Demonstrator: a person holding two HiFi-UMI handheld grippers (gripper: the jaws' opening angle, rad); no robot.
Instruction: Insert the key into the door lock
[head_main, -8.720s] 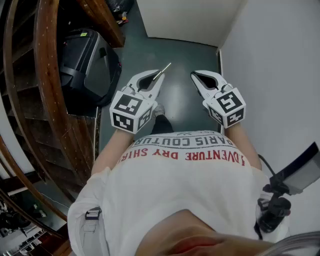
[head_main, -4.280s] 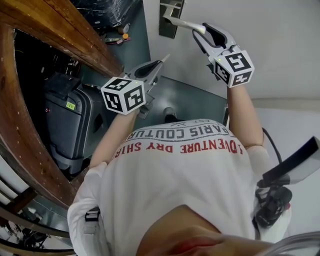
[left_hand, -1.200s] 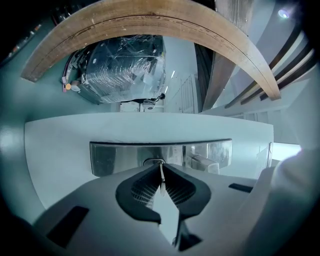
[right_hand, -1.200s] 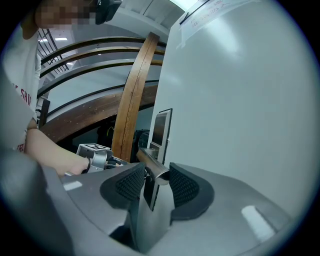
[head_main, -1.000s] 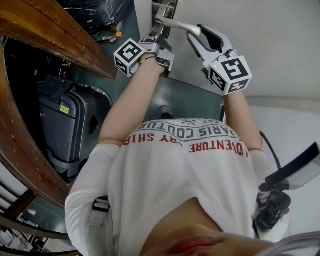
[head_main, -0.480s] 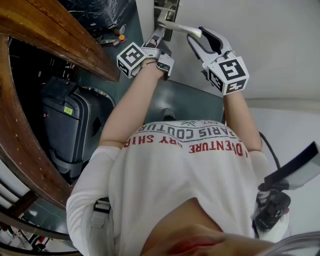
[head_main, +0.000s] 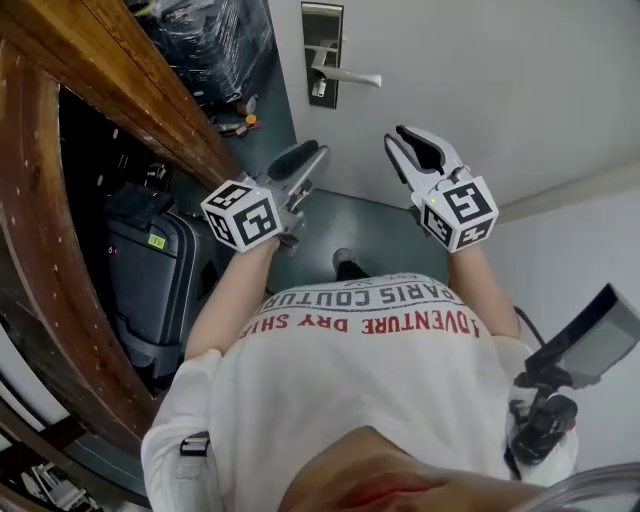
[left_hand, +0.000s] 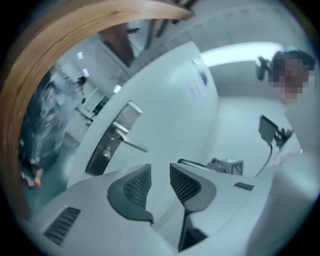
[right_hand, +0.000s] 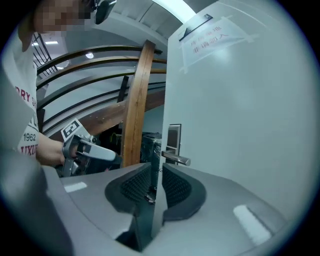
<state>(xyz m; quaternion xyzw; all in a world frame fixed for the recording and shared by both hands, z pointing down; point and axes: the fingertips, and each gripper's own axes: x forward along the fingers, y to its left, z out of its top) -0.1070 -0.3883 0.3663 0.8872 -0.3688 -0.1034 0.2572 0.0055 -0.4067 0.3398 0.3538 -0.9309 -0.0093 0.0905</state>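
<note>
Two pairs of tongs are hovering short of a white door (head_main: 480, 70). The left tongs (head_main: 310, 155) are opening, empty, and the right tongs (head_main: 398, 138) are closing on nothing. The key (head_main: 318, 88) appears to be sitting in the lock (head_main: 322, 20) under the lever handle (head_main: 350, 76). A grey-green floor (head_main: 370, 225), a curved wooden banister (head_main: 120, 70) and a black suitcase (head_main: 150, 270) are filling the left side.

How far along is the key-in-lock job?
Apparently done: what looks like the key sits in the lock plate under the handle. In hand: nothing; left hand-held gripper opening, right hand-held gripper closing, both empty, back from the door. Left: nothing apparent.
</note>
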